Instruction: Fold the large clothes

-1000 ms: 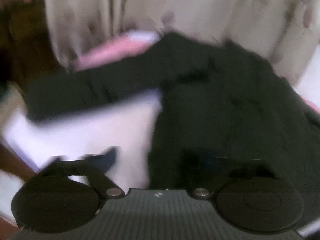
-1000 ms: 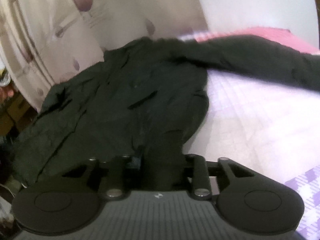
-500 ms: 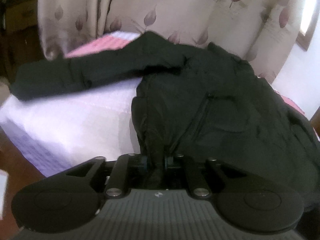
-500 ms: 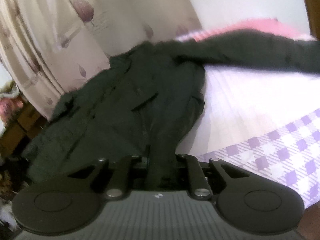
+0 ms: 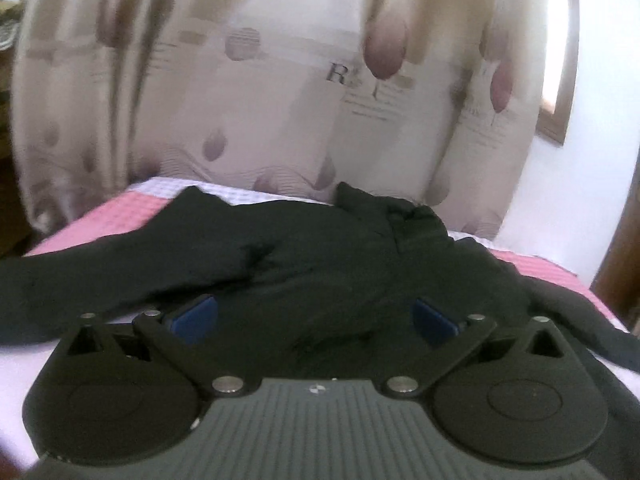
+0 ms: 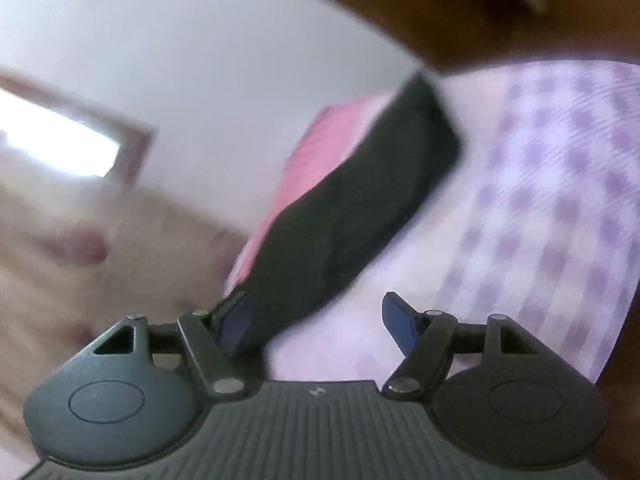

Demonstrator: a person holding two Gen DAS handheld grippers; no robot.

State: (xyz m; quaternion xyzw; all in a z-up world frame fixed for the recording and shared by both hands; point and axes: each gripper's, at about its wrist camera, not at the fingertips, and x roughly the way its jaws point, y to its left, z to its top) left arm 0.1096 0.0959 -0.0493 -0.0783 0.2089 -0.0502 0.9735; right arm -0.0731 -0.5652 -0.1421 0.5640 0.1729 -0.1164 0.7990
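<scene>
Left wrist: your left gripper (image 5: 314,316) was opening over the jacket (image 5: 320,248), right gripper (image 6: 316,320) opening beside a sleeve (image 6: 360,200) near the bed's (image 6: 540,200) edge; next, grasp that sleeve.

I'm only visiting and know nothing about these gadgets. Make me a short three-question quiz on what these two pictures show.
1. True or false: the left gripper is clamped on the black jacket.
2. The sleeve in the right wrist view lies on: A) bare wood B) a checked bedsheet C) a carpet.
3. What hangs behind the bed in the left wrist view?

Key
1. False: its jaws are opening, blue pads apart, jacket beyond them.
2. B
3. A beige curtain with a leaf print.
</scene>
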